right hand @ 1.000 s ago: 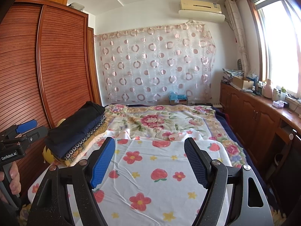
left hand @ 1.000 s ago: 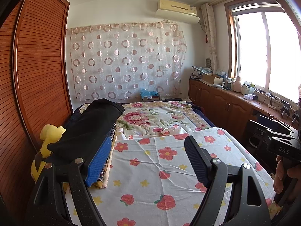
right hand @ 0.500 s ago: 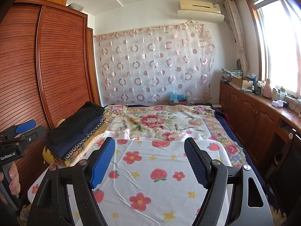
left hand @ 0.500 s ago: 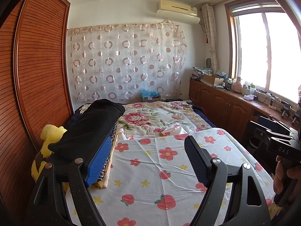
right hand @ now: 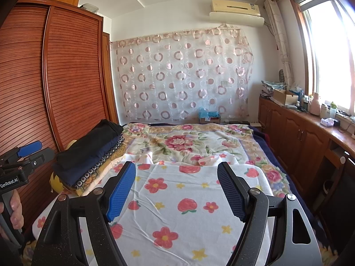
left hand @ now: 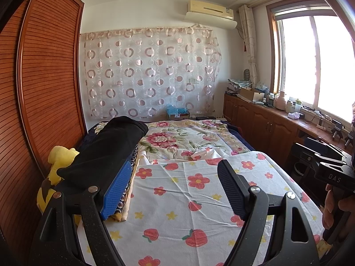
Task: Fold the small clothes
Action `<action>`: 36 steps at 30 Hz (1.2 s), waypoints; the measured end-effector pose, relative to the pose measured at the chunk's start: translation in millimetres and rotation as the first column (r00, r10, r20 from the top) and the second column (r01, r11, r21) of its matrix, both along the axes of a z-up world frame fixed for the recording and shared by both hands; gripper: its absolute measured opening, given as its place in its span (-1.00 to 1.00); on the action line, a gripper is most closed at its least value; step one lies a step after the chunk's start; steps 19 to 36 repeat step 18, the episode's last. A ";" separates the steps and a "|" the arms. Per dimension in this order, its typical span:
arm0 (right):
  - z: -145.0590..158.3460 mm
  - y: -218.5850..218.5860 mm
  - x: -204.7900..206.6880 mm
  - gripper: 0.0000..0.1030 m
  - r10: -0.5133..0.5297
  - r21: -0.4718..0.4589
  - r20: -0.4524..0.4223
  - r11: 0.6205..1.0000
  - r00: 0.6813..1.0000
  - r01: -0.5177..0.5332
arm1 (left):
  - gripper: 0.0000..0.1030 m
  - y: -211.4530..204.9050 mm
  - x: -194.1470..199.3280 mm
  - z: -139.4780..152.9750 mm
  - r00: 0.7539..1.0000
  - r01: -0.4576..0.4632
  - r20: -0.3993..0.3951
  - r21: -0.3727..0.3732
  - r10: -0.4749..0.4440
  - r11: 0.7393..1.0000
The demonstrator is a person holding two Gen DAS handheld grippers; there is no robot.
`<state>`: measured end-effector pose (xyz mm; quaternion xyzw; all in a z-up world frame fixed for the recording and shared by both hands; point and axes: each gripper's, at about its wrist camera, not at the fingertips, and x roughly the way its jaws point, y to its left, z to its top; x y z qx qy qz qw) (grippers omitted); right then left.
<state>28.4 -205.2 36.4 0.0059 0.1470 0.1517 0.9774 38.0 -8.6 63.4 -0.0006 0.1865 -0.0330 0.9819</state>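
While both grippers hung above the near end of the bed point(right hand: 261, 146), neither one held anything. The left gripper point(left hand: 175, 190) had its jaws spread wide, with its blue pad in front of the stack's near end in its own view; whether it touched the cloth I could not tell. The right gripper point(right hand: 176, 190) also had its jaws wide apart, with only the strawberry-and-flower sheet point(right hand: 182, 210) showing between them.

That white sheet lay spread over the near part of the bed, creased in a few lines, its far edge rumpled against a rose-patterned blanket point(right hand: 186, 141) that covered the far part.

The stack of folded clothes point(right hand: 88, 153) sat along the bed's left edge, next to the slatted wooden wardrobe point(right hand: 66, 84). A black garment point(left hand: 106, 150) lay on top, a navy piece under it, then a dark fabric with a ring pattern, and a yellow-patterned piece at the bottom. A yellow plush toy point(left hand: 60, 157) was wedged between the stack and the wardrobe.

From the right wrist view the left gripper's handle appeared at the left edge, held in the person's left hand point(right hand: 13, 208). From the left wrist view the right hand point(left hand: 332, 208) gripped the other handle at the right edge.

A circle-patterned curtain point(right hand: 184, 75) hung on the far wall beneath an air conditioner point(right hand: 236, 11), and a wooden counter point(right hand: 321, 130) with bottles and boxes ran under the window point(right hand: 328, 51) on the right.
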 end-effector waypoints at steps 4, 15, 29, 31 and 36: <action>-0.6 -0.4 0.2 0.51 0.002 -0.001 0.001 1.000 1.000 -0.002 | 0.57 0.3 -0.8 0.4 1.000 0.000 0.000 0.000 0.000 1.000; -0.4 -0.8 -0.1 0.51 0.001 -0.003 0.004 1.000 1.000 -0.001 | 0.57 0.5 -0.1 -0.6 1.000 0.000 0.001 -0.001 0.000 1.000; -0.3 -0.6 -0.1 0.51 0.000 -0.001 0.004 1.000 1.000 0.000 | 0.57 0.7 -0.2 -0.8 1.000 -0.001 0.001 0.000 0.001 1.000; -0.3 -0.6 -0.1 0.51 0.000 -0.001 0.004 1.000 1.000 0.000 | 0.57 0.7 -0.2 -0.8 1.000 -0.001 0.001 0.000 0.001 1.000; -0.3 -0.6 -0.1 0.51 0.000 -0.001 0.004 1.000 1.000 0.000 | 0.57 0.7 -0.2 -0.8 1.000 -0.001 0.001 0.000 0.001 1.000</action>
